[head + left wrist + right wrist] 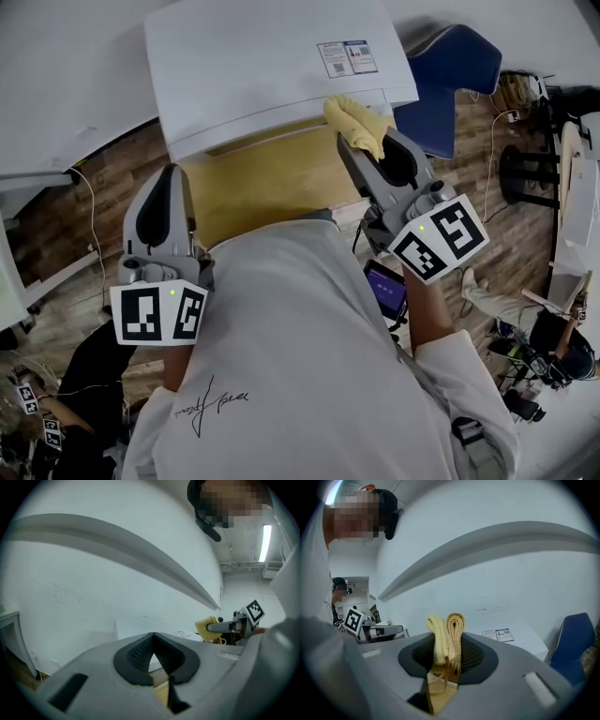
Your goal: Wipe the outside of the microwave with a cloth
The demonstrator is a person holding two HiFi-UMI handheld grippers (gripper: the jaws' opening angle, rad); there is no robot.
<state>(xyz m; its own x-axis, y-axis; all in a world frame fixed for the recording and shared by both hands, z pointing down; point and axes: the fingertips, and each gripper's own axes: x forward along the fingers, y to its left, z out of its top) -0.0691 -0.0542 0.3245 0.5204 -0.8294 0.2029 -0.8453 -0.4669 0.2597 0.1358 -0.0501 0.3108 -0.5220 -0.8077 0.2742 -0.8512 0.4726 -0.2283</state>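
The white microwave [262, 66] stands at the top of the head view, with a printed label [347, 58] on its top near the right edge. My right gripper [364, 141] is shut on a folded yellow cloth [354, 120], which lies against the microwave's front right edge. In the right gripper view the cloth [447, 634] stands up between the pads, with the microwave [511, 623] behind it. My left gripper [169, 178] hangs shut and empty, below and left of the microwave. The left gripper view shows its fingertips [153, 641] meeting, with the cloth [205, 626] off to the right.
A yellow-wood tabletop [262, 183] carries the microwave. A blue chair [450, 70] stands to the right on the wooden floor, with cables near it. A device with a purple screen [386, 289] sits by my right arm. Another person [553, 342] is at the lower right.
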